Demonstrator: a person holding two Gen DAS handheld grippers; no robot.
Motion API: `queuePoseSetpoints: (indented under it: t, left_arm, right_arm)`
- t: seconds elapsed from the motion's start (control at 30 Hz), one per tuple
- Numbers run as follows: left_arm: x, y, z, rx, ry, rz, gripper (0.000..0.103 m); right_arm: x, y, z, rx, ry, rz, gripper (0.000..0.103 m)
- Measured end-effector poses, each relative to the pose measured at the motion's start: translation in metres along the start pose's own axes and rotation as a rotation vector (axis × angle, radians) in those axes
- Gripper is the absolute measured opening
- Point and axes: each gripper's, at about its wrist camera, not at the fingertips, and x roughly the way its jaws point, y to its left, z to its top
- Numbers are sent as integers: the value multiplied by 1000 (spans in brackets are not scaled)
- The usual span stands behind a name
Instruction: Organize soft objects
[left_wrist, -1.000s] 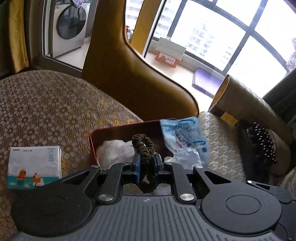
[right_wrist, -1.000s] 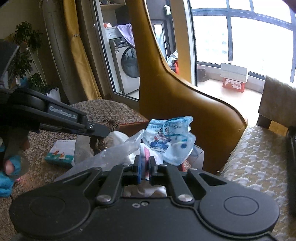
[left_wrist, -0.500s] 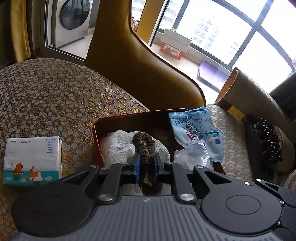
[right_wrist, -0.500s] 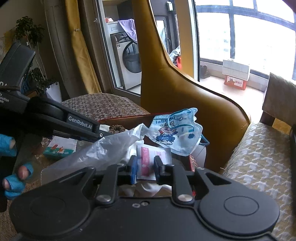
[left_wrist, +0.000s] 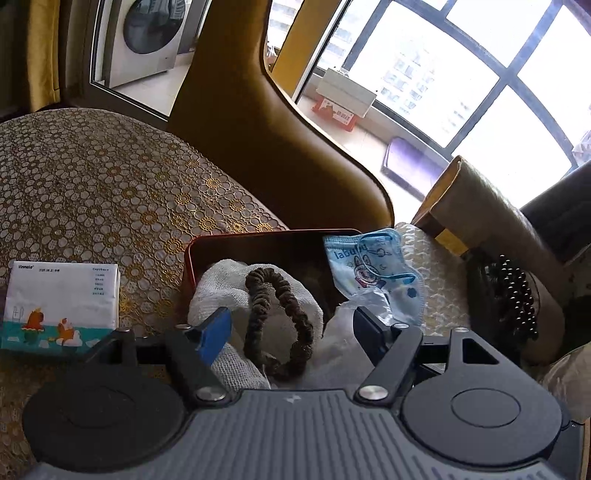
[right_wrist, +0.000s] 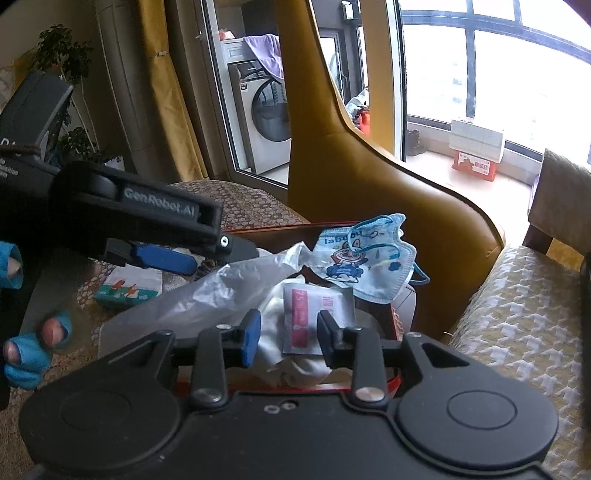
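A brown scrunchie (left_wrist: 277, 317) lies loose on a white cloth (left_wrist: 221, 291) inside the red tin (left_wrist: 258, 235). My left gripper (left_wrist: 291, 328) straddles it with its jaws opening wide; neither pad touches it. A blue cartoon face mask (left_wrist: 373, 269) hangs over the tin's right rim, with a clear plastic wrapper (left_wrist: 351, 321) below it. In the right wrist view my right gripper (right_wrist: 288, 339) hovers low over the tin (right_wrist: 391, 325), jaws opening. A white sachet with a pink stripe (right_wrist: 314, 314) lies between them, free of the pads. The mask (right_wrist: 365, 258) and wrapper (right_wrist: 229, 284) sit just beyond.
A tissue pack (left_wrist: 59, 306) lies on the gold-patterned tablecloth (left_wrist: 110, 184) left of the tin. A mustard chair back (left_wrist: 280, 147) rises behind it. A houndstooth cushion (right_wrist: 517, 314) and dark beads (left_wrist: 517, 291) are to the right. A hand with blue fingertips (right_wrist: 29, 350) holds the left gripper (right_wrist: 207, 254).
The left jaws opened and let go of the scrunchie, which now rests on the cloth. The right jaws opened off the sachet. The mask settled lower onto the tin's rim.
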Motion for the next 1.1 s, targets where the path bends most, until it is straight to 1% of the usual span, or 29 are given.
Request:
queuePoseSetpoints:
  t: [0.17,0.4,0.67,0.73,0.77,0.9,1.1]
  left_arm:
    - [-22,-7,-3,38,-34,-17,72]
    - [-69,-17,-16,112,-118,4,72]
    - [-123,-21,-40,167,-191,22,72]
    - [-136,-21,-46,179,-205,28,72]
    - [-142,-22,-49,186,-213,31,72]
    - [-165,-20,-61,198,-237,39,72]
    - [-193,-16,-82,233,-270,69,72]
  right_arm:
    - [-12,4,2,-5,-13,6,40]
    - [-42,12,1,-22,-37,19,50]
    - [-78,26,-1,-18,-71,33,53]
    - [-87,32,-2,-19,-84,37,59]
    - [-92,34,-2,-21,-93,39,60]
    - [-109,45,-4,-30,-117,47,61]
    - [-127,58,-9,-28,-144,64,67]
